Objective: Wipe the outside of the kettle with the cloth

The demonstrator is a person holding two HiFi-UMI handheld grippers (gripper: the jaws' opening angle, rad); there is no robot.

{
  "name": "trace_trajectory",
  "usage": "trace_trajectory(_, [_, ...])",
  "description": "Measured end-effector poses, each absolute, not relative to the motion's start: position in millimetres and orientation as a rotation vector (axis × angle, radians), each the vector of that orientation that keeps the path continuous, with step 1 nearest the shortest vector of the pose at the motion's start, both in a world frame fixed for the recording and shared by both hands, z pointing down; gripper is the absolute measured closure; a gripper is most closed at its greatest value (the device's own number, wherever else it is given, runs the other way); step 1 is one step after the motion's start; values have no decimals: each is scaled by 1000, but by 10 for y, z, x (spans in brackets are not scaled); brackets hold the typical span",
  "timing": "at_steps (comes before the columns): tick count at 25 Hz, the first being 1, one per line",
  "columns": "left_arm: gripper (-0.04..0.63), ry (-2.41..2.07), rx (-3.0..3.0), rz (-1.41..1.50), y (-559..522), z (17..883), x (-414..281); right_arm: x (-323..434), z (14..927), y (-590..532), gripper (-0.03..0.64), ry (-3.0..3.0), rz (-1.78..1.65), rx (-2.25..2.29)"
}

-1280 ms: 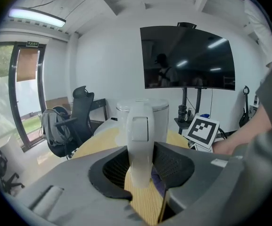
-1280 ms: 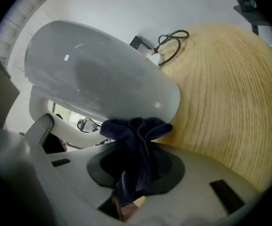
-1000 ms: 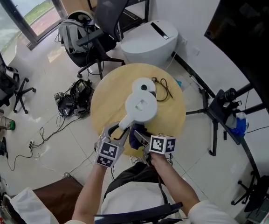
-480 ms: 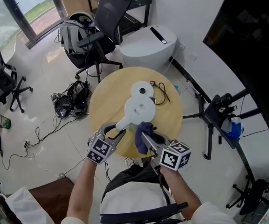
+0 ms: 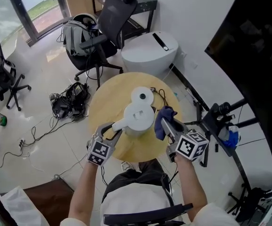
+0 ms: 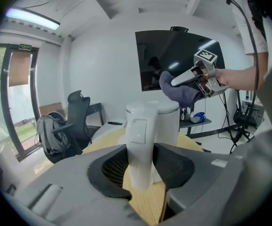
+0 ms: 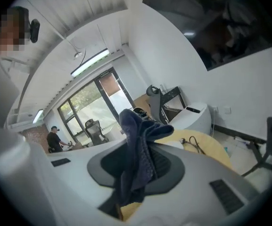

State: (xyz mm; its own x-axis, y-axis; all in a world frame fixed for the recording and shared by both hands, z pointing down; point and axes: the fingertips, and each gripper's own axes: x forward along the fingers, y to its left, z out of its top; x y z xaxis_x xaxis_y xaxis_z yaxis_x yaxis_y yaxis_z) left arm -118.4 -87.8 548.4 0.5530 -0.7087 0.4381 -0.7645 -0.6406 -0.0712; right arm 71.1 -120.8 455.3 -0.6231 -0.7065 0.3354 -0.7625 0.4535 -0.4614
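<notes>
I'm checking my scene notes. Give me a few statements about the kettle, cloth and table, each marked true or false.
1. The dark blue cloth is clamped in the right gripper's fingers. True.
2. The white plastic kettle sits on its round white base. False: it stands off the base, nearer the person.
3. A black cable lies on the round wooden table. True.
4. The cloth lies flat on the table. False: it is held up beside the kettle.

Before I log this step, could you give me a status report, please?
Left gripper on kettle handle, jaws just easing open. Right gripper shut on cloth, up beside kettle. Nothing in the way.
</notes>
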Motion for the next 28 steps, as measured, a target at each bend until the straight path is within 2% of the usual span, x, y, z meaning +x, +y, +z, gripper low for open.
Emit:
trace_trajectory(7, [431, -1307, 2607, 661, -900, 5514, -1190, 429, 4754, -1435, 517, -2482, 641, 1127])
trace_trajectory(13, [428, -1411, 2469, 569, -983, 5514, -1375, 288, 4795, -1203, 517, -2448, 574, 1030])
trace_trajectory(14, [422, -1418, 2449, 540, -970, 5511, -1394, 298, 4773, -1178, 517, -2452, 571, 1032])
trace_trajectory(16, [338, -1419, 2417, 484, -896, 5482, -1435, 367, 4685, -1163, 518, -2468, 568, 1053])
trace_trajectory(17, [318, -1422, 2404, 457, -841, 5447, -1465, 425, 4632, -1187, 517, -2475, 567, 1067])
trace_trajectory(21, [318, -1492, 2315, 242, -594, 5155, -1519, 759, 4527, -1469, 517, -2479, 557, 1088])
trace_trajectory(26, [403, -1700, 2188, 119, -461, 4806, -1329, 637, 4569, -1891, 517, -2588, 636, 759])
trace_trajectory(28, [459, -1777, 2124, 124, -514, 4713, -1188, 517, 4618, -1974, 517, -2621, 692, 607])
